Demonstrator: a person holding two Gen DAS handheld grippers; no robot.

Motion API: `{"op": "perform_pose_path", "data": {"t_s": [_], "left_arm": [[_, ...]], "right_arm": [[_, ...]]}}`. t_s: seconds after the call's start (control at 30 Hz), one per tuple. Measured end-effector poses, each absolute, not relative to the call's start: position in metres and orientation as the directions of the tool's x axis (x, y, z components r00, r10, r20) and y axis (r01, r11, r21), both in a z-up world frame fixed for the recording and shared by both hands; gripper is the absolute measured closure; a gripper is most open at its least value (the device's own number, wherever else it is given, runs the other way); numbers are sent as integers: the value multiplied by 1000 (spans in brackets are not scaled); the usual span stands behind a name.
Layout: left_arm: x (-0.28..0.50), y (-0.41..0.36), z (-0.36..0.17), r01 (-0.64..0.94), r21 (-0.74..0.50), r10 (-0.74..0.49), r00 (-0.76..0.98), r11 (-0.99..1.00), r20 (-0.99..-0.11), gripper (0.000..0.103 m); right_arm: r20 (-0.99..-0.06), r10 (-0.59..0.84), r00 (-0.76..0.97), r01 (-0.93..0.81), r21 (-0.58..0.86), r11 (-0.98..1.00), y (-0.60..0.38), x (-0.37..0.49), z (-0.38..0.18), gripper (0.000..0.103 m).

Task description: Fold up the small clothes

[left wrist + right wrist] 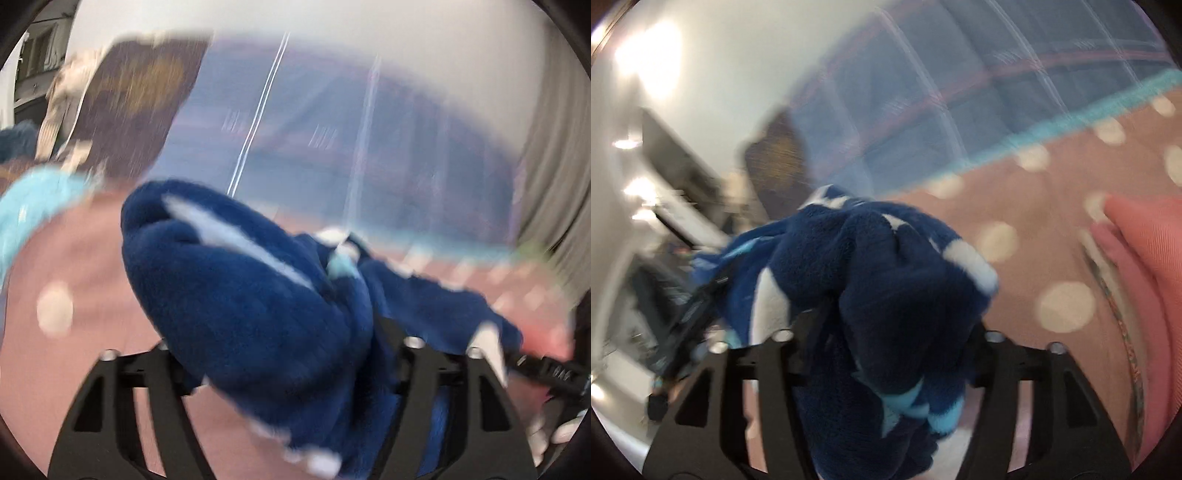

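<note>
A dark blue fleece garment (240, 288) with white and light blue patches hangs bunched between the jaws of my left gripper (291, 369), which is shut on it above a pink dotted bedspread (74, 277). The same garment (886, 280) fills the right wrist view, bunched between the jaws of my right gripper (886, 369), which is shut on it. The other gripper's black body (546, 373) shows at the right edge of the left wrist view, and at the left in the right wrist view (687, 321). Both views are motion-blurred.
A blue plaid blanket (332, 129) lies beyond the bedspread, with a brown patterned pillow (140, 96) at its left. A light blue cloth (33, 206) lies at the left. A pink-orange garment (1145, 258) lies at the right on the dotted spread (1034, 206).
</note>
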State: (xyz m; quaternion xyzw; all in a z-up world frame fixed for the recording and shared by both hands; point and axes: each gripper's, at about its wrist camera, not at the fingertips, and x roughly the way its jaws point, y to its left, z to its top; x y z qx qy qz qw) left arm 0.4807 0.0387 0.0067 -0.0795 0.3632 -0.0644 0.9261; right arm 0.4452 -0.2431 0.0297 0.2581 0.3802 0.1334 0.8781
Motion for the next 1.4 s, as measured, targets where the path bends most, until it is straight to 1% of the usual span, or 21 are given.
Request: {"op": "perform_pose_path", "data": {"t_s": [0.03,0.07,0.1,0.13,0.2,0.23,0.3,0.33,0.4,0.43,0.47,0.5,0.57,0.67,0.77,0.83,0.93,1.03,1.17,1.27,1.4], "left_arm": [[482,35,-23,33,-126,-114,689,991,-716,27],[476,37,-39,17,-128,-102,704,992,-703,23],[468,43,-42,4,-165,-116,729,986,-674,19],[464,54,-45,-12,-239,-153,738,971,-658,14],[463,66,-45,-45,-299,-180,711,953,-680,10],[460,70,-39,-51,-296,-174,709,954,-683,8],[441,63,-22,-21,-255,-160,728,967,-667,5],[429,60,-12,15,-223,-160,744,975,-649,2],[397,53,1,81,-182,-178,770,980,-613,2],[374,45,8,116,-153,-186,773,981,-606,1],[362,39,11,142,-136,-196,767,980,-610,1],[343,32,15,168,-125,-209,757,978,-618,1],[296,20,21,207,-122,-237,731,971,-640,1],[234,5,30,208,-154,-257,695,966,-672,1],[173,-1,42,221,-237,-324,660,946,-678,1],[136,-7,50,217,-217,-307,684,952,-662,1],[87,-19,55,253,-142,-284,727,957,-625,1],[57,-28,47,294,-89,-283,724,952,-629,1],[35,-31,36,249,11,-186,751,968,-634,1],[23,-27,39,238,20,-174,761,971,-625,1],[6,-26,46,225,49,-152,788,973,-597,1]], "right_arm": [[-683,329,652,62,480,875,-241,453,4,32],[-731,271,626,111,427,897,-240,458,-14,32],[-772,224,595,145,377,915,-238,459,-39,32],[-760,229,609,153,396,906,-241,455,-48,30],[-718,279,638,147,469,871,-249,443,-57,30],[-719,276,638,145,464,874,-251,437,-54,30],[-722,217,657,133,394,909,-249,423,-37,30],[-708,176,684,105,334,937,-243,407,-21,30],[-660,150,737,32,255,966,-235,377,3,30],[-613,148,777,-19,211,977,-228,346,20,30],[-576,151,804,-55,181,982,-226,317,31,27],[-544,151,825,-78,154,985,-223,287,39,17],[-498,146,855,-94,128,987,-223,239,49,3],[-431,99,897,-55,114,992,-228,158,52,2],[-393,37,919,11,119,993,-233,90,55,2],[-392,36,919,16,127,992,-236,58,59,2],[-397,24,918,45,164,985,-241,21,59,2],[-437,30,899,48,167,985,-236,-5,53,2],[-470,28,882,62,174,983,-233,-23,41,2],[-475,28,880,65,178,982,-227,-31,37,2],[-455,28,890,52,164,985,-218,-43,40,2]]}}
